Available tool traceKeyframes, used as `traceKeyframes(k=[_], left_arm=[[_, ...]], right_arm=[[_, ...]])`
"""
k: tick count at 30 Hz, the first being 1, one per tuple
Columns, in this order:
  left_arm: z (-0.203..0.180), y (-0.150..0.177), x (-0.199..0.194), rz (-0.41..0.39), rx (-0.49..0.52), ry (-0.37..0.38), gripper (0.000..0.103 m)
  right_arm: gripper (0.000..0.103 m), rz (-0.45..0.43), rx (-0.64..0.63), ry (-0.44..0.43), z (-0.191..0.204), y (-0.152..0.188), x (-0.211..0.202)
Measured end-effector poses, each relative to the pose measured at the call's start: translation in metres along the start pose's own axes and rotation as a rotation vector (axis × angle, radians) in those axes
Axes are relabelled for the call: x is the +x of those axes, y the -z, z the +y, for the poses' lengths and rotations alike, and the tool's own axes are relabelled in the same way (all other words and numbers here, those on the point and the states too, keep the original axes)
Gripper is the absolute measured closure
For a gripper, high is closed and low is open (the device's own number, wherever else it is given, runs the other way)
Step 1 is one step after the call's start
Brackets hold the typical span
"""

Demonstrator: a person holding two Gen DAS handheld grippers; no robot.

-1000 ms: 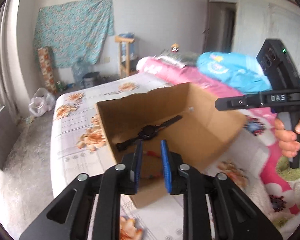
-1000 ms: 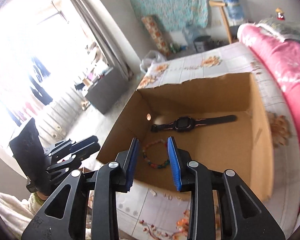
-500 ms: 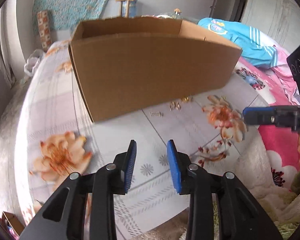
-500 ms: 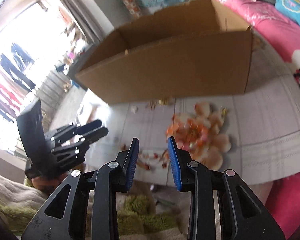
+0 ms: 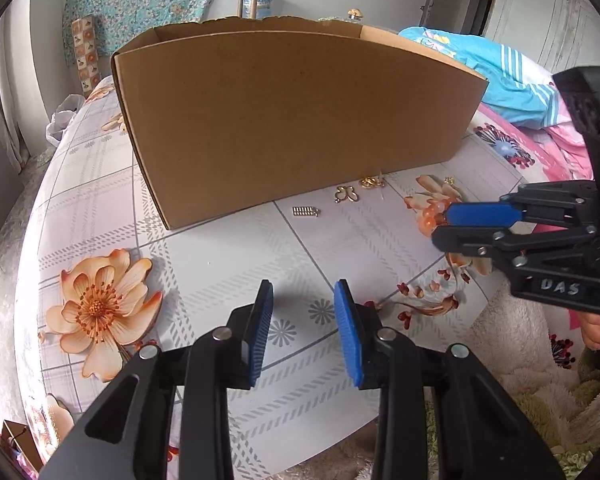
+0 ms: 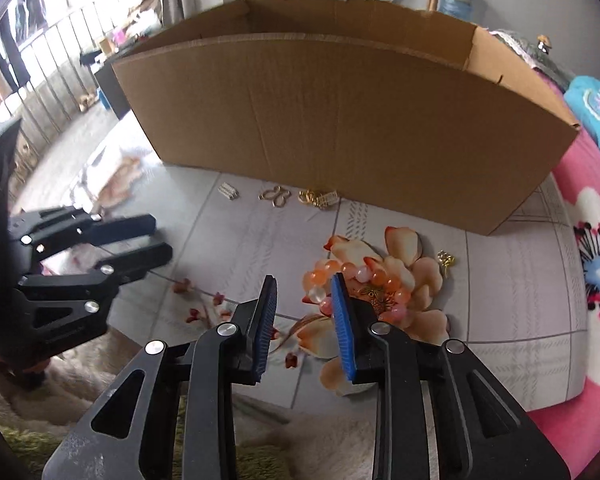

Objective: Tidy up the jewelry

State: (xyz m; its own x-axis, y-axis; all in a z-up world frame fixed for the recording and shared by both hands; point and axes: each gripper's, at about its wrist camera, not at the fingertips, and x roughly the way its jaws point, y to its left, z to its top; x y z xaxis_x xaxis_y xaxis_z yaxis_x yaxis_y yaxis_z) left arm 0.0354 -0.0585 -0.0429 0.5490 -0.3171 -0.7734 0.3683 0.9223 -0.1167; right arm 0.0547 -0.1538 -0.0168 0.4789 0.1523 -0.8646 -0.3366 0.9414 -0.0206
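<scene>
An orange and white bead bracelet (image 6: 370, 282) lies on the floral sheet in front of the cardboard box (image 6: 340, 120). My right gripper (image 6: 303, 282) hovers low over the bracelet's left edge. Its jaws are closing, a few beads show in the gap by the right pad, and neither pad presses on them. My left gripper (image 5: 303, 292) is open over bare sheet with nothing between its fingers. Small pieces lie along the box's near wall: a silver clasp (image 5: 306, 211), a gold butterfly (image 5: 346, 194), a gold piece (image 5: 370, 181) and a tiny gold charm (image 6: 446, 258). The box's inside is hidden.
The floral sheet (image 5: 204, 280) covers the bed. A pink blanket (image 6: 592, 280) and a blue garment (image 5: 500, 76) lie to the right. Fluffy cream fabric (image 5: 512, 340) borders the near edge. A hand (image 5: 598, 330) holds the right gripper's handle.
Both grippers dropped from above the open box to low in front of its near wall. The watch and bracelet inside went out of sight. The right jaws narrowed a little.
</scene>
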Motion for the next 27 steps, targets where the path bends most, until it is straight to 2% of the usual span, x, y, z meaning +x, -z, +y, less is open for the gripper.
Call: traceKeyframes(k=[2, 7, 12, 15, 19, 27], left_arm=[[0.0, 0.0, 0.0, -0.002, -0.002, 0.001, 0.072], [0.008, 0.0, -0.002, -0.01, -0.021, 0.005, 0.072], [0.02, 0.001, -0.006, -0.028, -0.055, 0.008, 0.072], [0.028, 0.002, -0.009, -0.033, -0.079, 0.005, 0.072], [0.04, 0.003, -0.017, -0.049, -0.101, -0.024, 0.072], [0.06, 0.011, -0.034, -0.066, -0.151, -0.101, 0.072]], right_arm=[[0.094, 0.021, -0.025, 0.029, 0.003, 0.0, 0.009], [0.096, 0.0, 0.056, -0.002, -0.009, -0.007, 0.007], [0.096, -0.086, 0.276, -0.158, -0.06, -0.017, -0.021], [0.096, -0.137, 0.324, -0.249, -0.07, -0.022, -0.04], [0.096, -0.149, 0.288, -0.337, -0.057, -0.028, -0.046], [0.096, -0.046, 0.182, -0.463, 0.027, -0.049, 0.019]])
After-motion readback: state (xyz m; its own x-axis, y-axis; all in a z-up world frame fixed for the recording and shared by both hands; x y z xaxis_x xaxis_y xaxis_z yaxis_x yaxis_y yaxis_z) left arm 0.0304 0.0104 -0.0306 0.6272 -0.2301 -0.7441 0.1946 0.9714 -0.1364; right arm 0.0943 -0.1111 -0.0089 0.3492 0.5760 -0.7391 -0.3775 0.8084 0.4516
